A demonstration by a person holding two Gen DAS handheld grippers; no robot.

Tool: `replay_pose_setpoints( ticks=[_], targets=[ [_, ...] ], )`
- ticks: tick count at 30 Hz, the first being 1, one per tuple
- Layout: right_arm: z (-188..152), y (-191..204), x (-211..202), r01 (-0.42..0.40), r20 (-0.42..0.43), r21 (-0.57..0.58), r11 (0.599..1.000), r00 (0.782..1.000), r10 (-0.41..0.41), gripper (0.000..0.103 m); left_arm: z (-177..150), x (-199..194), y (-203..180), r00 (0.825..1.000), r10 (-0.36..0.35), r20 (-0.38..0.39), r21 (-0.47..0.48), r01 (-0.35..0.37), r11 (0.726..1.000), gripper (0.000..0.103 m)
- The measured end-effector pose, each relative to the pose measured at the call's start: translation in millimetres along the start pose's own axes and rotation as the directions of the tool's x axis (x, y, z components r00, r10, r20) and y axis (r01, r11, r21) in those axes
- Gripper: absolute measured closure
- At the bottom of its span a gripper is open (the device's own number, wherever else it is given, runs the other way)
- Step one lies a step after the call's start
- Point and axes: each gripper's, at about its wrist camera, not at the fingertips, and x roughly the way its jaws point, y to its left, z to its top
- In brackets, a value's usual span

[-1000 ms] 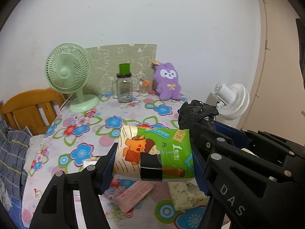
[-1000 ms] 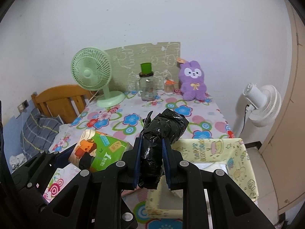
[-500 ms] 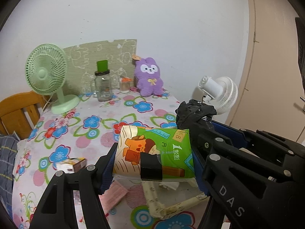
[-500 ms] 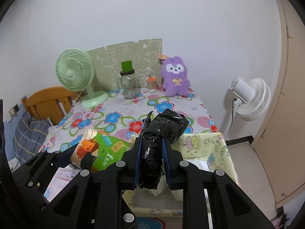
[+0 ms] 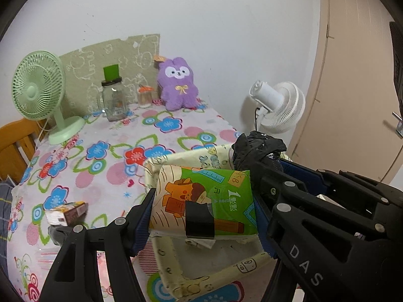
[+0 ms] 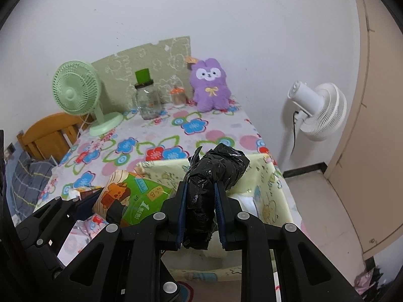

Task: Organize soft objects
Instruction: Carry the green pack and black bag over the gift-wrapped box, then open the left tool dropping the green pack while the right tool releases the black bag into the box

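Mid-carry, nothing dropped yet. Left gripper (image 5: 202, 222) is pinching the green tissue pack (image 5: 205, 202) across its long sides; right gripper (image 6: 200, 212) is clamped on a black plastic-wrapped bundle (image 6: 214, 176). Both loads hang over the pale yellow fabric bin (image 5: 176, 264) at the near right corner of the table (image 5: 113, 151).

Progress, my read: two soft items are held over the bin, release not done. Bin interior mostly hidden by the loads; something white shows inside in the right view, can't tell what. Left over: a small printed carton (image 5: 66, 214) on the near left of the cloth, and the purple plush (image 5: 177, 84) at the far edge against the wall, if that counts.

Materials:
- tissue pack: glossy printed film, pillow-shaped, black tape patch on front, dents slightly where the pads press
- bundle: crinkly shiny black film, lumpy, rough cylinder, squeezed narrow between the pads
- bin: soft-walled printed cloth, rim sagging and uneven
- tablecloth: flat floral print
- plush: fuzzy pile, yellow bow

Far left: green desk fan (image 5: 37, 93), glass jar (image 5: 113, 100). Rigid, not our concern.
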Motion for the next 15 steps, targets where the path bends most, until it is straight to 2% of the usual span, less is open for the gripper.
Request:
replay_pose_setpoints(
  ticks=[11,15],
  targets=[
    [-12,-24,23,0.055,-0.073,0.036,0.998,0.996,-0.052,0.079,-8,26,-20,0.996,-0.047,-0.074,0.033,0.049,0.998,0.031],
    [-14,-34,31,0.063,-0.093,0.048,0.997,0.994,-0.059,0.079,-8,34,-25,0.995,-0.042,-0.094,0.035,0.046,0.998,0.031]
  ],
)
